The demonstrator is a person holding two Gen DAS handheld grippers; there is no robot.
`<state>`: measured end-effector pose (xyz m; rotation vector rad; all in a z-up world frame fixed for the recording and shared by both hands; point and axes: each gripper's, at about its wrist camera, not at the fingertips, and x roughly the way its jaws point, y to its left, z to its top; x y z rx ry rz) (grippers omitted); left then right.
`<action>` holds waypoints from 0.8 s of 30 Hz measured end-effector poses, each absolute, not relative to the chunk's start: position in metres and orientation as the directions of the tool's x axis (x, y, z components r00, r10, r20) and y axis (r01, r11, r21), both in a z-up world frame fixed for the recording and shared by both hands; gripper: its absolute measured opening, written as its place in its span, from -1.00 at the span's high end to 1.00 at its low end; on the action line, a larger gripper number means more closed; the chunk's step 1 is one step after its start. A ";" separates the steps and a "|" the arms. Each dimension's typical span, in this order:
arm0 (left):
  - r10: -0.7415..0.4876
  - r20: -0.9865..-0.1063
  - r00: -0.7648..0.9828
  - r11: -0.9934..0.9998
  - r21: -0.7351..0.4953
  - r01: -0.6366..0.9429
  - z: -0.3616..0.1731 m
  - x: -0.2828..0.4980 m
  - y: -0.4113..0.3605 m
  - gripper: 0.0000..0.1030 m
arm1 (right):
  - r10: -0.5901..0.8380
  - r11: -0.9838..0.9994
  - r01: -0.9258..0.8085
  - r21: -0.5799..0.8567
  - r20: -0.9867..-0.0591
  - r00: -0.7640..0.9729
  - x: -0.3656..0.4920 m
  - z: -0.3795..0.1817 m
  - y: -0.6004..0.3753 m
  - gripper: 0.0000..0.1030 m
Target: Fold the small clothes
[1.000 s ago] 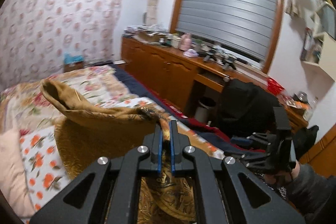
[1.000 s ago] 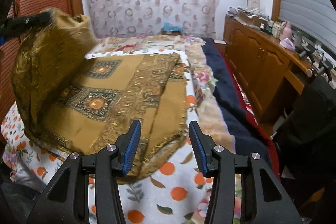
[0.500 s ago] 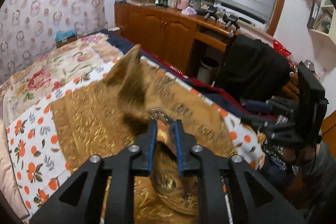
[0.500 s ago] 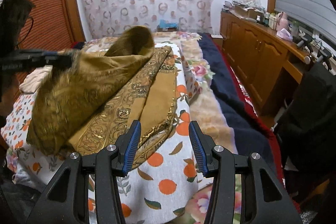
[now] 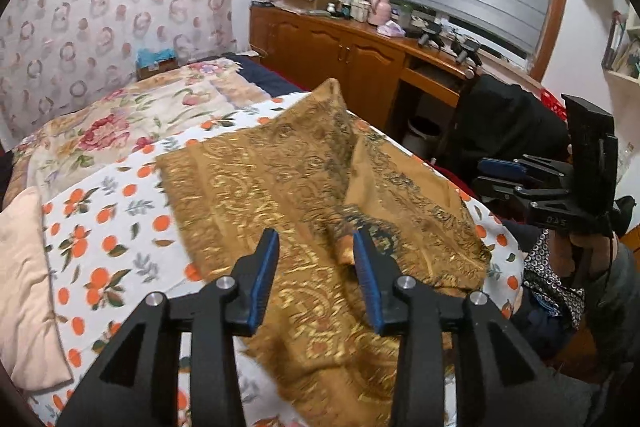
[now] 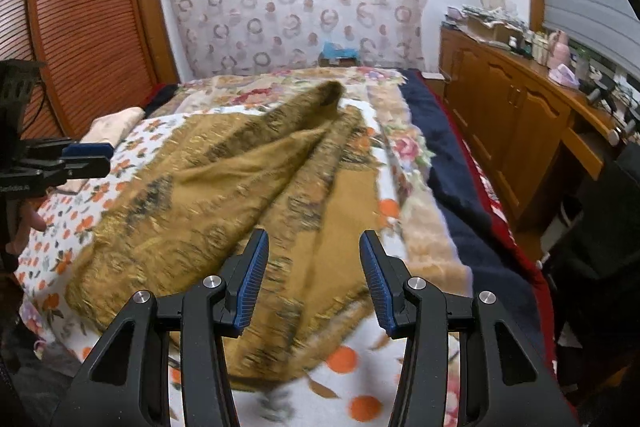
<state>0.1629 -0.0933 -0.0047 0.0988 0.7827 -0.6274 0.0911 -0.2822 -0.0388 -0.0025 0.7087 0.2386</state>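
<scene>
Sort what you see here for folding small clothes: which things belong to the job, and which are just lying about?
Belongs to the job:
- gold patterned brocade cloth on the orange-print bedsheet
- left gripper, jaws opening, nothing pinched
- right gripper, open

Just lying about:
- pale pink pillow
- pink jug on the wooden sideboard
- black garment

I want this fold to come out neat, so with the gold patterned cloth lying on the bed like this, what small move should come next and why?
Probably finish opening the left gripper and draw it back. Its jaws are opening, and the gold cloth lies folded over on the orange-print bedspread with only a small bunched bit beside one pad. The right gripper hangs open, empty, over the near edge.
</scene>
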 end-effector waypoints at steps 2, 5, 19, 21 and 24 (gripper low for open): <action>-0.484 -0.682 0.549 0.825 -0.147 0.545 -0.006 0.160 -0.082 0.28 | 0.245 0.964 -0.252 0.083 -0.638 0.730 0.090 -0.036 -0.266 0.07; -0.474 -0.686 0.552 0.838 -0.158 0.523 -0.014 0.157 -0.068 0.28 | 0.290 0.948 -0.307 0.088 -0.638 0.713 0.091 -0.034 -0.241 0.07; -0.361 -0.778 0.514 0.901 -0.149 0.407 -0.086 0.160 -0.036 0.27 | 0.350 0.870 -0.493 0.013 -0.722 0.597 0.108 -0.064 -0.130 -0.05; -0.356 -0.779 0.516 0.904 -0.147 0.402 -0.090 0.161 -0.035 0.28 | 0.312 0.872 -0.488 -0.026 -0.739 0.597 0.109 -0.072 -0.129 -0.05; -0.350 -0.774 0.528 0.904 -0.132 0.405 -0.093 0.161 -0.035 0.27 | 0.260 0.875 -0.477 -0.082 -0.751 0.606 0.112 -0.082 -0.128 -0.04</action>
